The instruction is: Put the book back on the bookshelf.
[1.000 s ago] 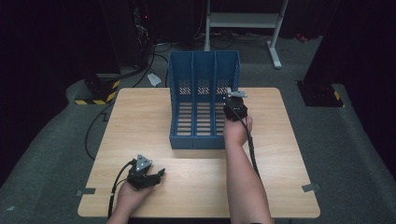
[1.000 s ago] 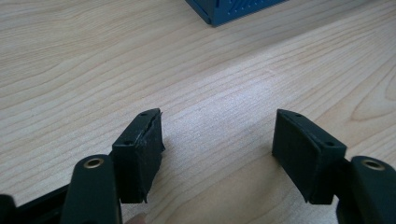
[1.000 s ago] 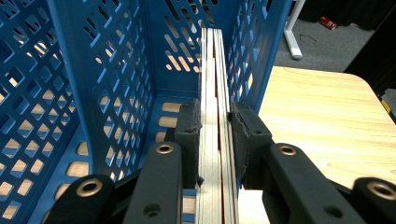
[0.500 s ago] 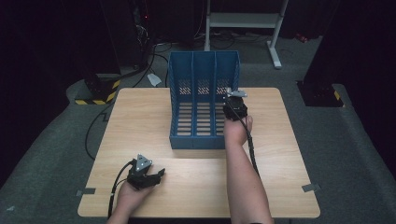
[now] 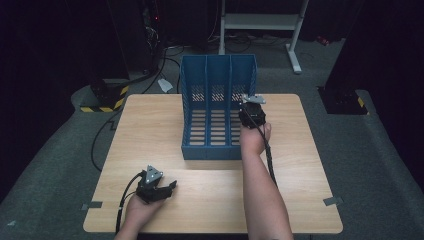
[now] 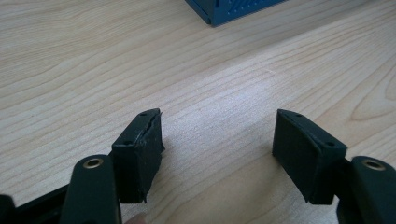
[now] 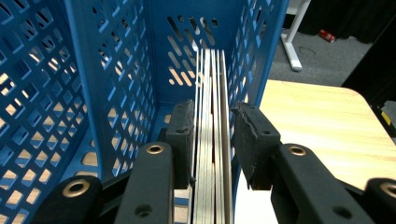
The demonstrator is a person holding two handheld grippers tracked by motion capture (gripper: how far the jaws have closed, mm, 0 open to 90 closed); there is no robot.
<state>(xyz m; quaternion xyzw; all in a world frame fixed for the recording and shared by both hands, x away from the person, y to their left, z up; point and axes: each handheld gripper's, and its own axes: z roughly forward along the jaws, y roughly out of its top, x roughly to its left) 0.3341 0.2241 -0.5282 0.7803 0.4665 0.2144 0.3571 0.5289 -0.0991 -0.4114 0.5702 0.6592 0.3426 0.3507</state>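
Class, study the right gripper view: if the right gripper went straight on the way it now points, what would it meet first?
The right gripper already straddles a stack of thin sheets standing in the blue file rack. Going on, it would slide along them and probably meet the rack's perforated back wall first, though depth is unclear.

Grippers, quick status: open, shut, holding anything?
Left gripper: open, empty, above bare table.
Right gripper: jaws around a stack of thin boards in the blue file rack; firm clamp cannot be told.

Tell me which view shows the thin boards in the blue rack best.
The right gripper view: the thin boards stand on edge between its jaws inside the blue rack. The high view hides them behind the right hand-held gripper; the left gripper view catches a rack corner.
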